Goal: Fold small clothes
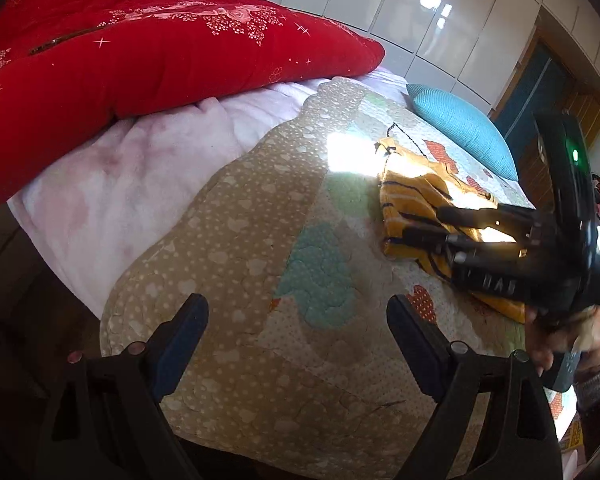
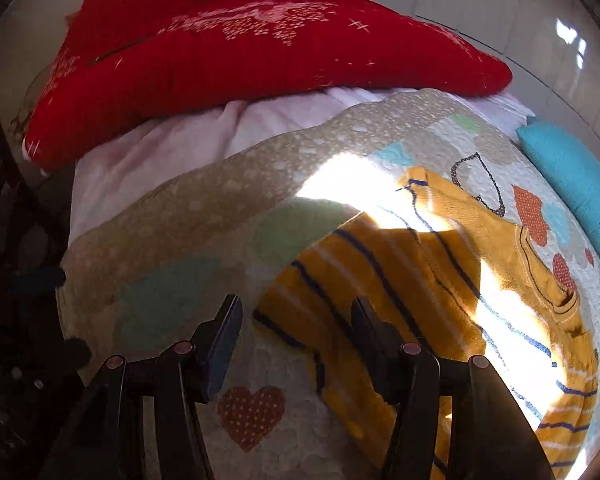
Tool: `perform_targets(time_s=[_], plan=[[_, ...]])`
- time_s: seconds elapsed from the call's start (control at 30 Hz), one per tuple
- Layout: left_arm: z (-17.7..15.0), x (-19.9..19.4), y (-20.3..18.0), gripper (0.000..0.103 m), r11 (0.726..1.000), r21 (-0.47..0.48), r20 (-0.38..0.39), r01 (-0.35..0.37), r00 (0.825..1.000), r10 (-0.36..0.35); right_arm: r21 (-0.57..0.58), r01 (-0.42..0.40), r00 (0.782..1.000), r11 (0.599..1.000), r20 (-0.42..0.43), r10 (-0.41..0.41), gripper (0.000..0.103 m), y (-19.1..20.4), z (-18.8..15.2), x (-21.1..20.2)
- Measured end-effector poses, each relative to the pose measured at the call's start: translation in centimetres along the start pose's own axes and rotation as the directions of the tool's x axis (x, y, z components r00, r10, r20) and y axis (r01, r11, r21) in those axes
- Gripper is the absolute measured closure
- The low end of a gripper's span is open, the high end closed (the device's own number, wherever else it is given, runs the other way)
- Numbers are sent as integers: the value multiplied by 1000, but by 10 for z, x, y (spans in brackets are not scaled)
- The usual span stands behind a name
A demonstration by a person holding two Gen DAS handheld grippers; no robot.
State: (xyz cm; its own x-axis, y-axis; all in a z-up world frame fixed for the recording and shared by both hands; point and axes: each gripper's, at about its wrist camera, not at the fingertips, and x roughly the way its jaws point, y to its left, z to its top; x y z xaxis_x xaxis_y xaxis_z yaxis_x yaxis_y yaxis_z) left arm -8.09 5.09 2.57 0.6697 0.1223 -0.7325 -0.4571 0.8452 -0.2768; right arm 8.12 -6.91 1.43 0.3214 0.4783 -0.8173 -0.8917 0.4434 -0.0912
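- Left gripper (image 1: 298, 326) nearest in its own view: fingers spread wide, nothing between them, hanging over bare quilt (image 1: 236, 240), well apart from the garment.
- Right gripper (image 2: 296, 334): fingers parted with a clear gap, no cloth pinched; one finger (image 2: 370, 336) overlaps the sweater's lower left edge in the right wrist view, contact cannot be told.
- Yellow striped sweater (image 2: 400, 280) lies on the quilted bed cover, right of centre, near the blue pillow (image 2: 572, 176); neckline toward the pillow side.
- Judging from the lay: one sleeve or side looks already turned over the body, giving a layered edge across the middle; sun glare hides part of it, so the exact fold is unclear.
- Garment is not yet a compact packet: body long and spread, hem end loose near the right gripper.
- Left to do, as a guess: bring in the other side, then fold hem up toward the neckline and flatten.
- Red quilt (image 1: 140, 48) and pink blanket (image 1: 140, 168) sit behind, well clear of the work.
- No other small clothes visible on the bed.
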Motion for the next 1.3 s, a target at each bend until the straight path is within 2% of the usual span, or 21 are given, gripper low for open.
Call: perform_targets(time_s=[0.1,0.17,0.2,0.27,0.33,0.4,0.47,0.6,0.63,0.7,0.77,0.87,1.03,1.17,1.3], plan=[[0,-5,4,13,1000,-12,8,-7,1000,7,-183,133,991,974,-6,-136,56,32,-13,18],[-1,-7,6,13,1000,-22,8,-2,1000,2,-242,211,975,947,-11,-220,83,39,-14,33],[-1,-9,7,13,1000,-27,10,0,1000,0,-222,212,974,952,-24,-223,89,36,-12,39],[-1,-14,11,13,999,-36,20,-2,1000,3,-130,182,981,975,-50,-189,93,25,-4,42],[0,-17,17,13,999,-51,28,-9,1000,11,-26,115,992,993,-52,-116,95,18,8,40],[1,-19,23,13,997,-74,34,-14,999,17,72,12,999,997,-38,-9,101,16,20,38],[2,-21,29,13,996,-93,36,-14,999,18,150,-106,993,983,-31,112,102,18,29,43],[1,-29,35,13,995,-98,40,-28,999,32,221,-106,994,970,-10,111,102,19,32,45],[1,-30,35,13,995,-95,40,-35,998,39,254,-109,994,961,1,112,98,14,29,40],[0,-30,35,13,995,-89,33,-48,998,51,323,-102,995,941,27,99,89,-5,17,25],[-1,-27,34,13,995,-87,21,-53,998,55,385,-78,997,920,56,61,68,-26,-3,1],[-3,-20,23,13,997,-69,-4,-46,999,46,470,-42,994,881,105,-8,49,-61,-44,-40],[-10,-9,-19,13,999,28,-38,-27,999,28,624,55,982,780,106,-154,42,-115,-130,-98],[-19,1,-62,13,992,127,-68,-20,997,29,731,63,975,679,101,-199,40,-139,-197,-125],[-29,7,-100,13,980,198,-103,14,995,6,789,92,971,607,65,-232,39,-145,-247,-132]])
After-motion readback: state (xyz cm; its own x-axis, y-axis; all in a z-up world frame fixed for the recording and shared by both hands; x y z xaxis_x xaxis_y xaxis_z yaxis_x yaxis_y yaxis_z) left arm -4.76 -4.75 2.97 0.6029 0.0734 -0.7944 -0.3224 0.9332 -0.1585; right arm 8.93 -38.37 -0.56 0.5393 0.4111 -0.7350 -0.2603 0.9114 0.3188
